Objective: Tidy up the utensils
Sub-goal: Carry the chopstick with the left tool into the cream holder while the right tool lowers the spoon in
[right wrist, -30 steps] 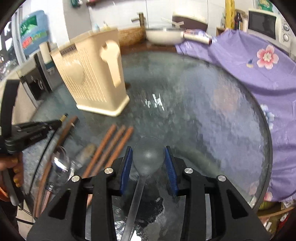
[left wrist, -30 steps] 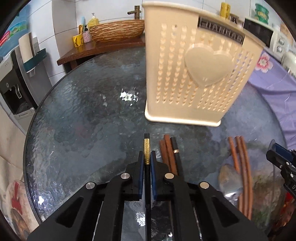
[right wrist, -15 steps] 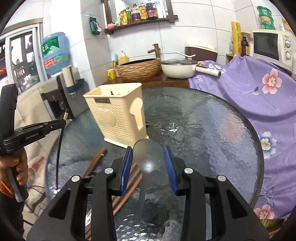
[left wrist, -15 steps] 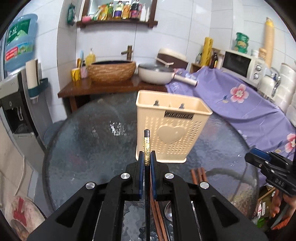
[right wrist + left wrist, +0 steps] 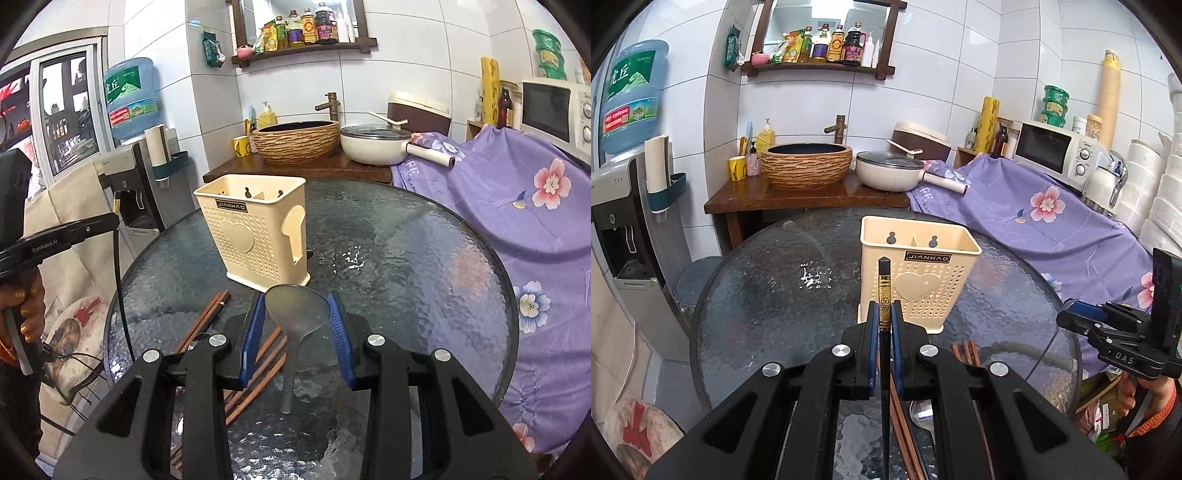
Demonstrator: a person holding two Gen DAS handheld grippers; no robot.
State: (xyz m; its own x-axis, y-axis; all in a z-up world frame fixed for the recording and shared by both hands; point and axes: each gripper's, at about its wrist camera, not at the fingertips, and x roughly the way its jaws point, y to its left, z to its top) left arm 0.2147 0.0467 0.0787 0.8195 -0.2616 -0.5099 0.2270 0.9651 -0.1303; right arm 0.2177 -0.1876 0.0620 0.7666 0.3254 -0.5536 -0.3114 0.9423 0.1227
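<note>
pebbled glass table (image 5: pixel 757 295) bears perforated cream plastic holder (image 5: pixel 918 273).

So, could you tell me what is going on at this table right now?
A person is tidying utensils with a handheld gripper in each hand. The left gripper has its jaws shut on a black chopstick, held above the glass table. The right gripper holds a translucent spoon by its bowl. Both point toward the cream utensil holder, which looks empty. Brown chopsticks and a metal spoon lie on the table.
</note>
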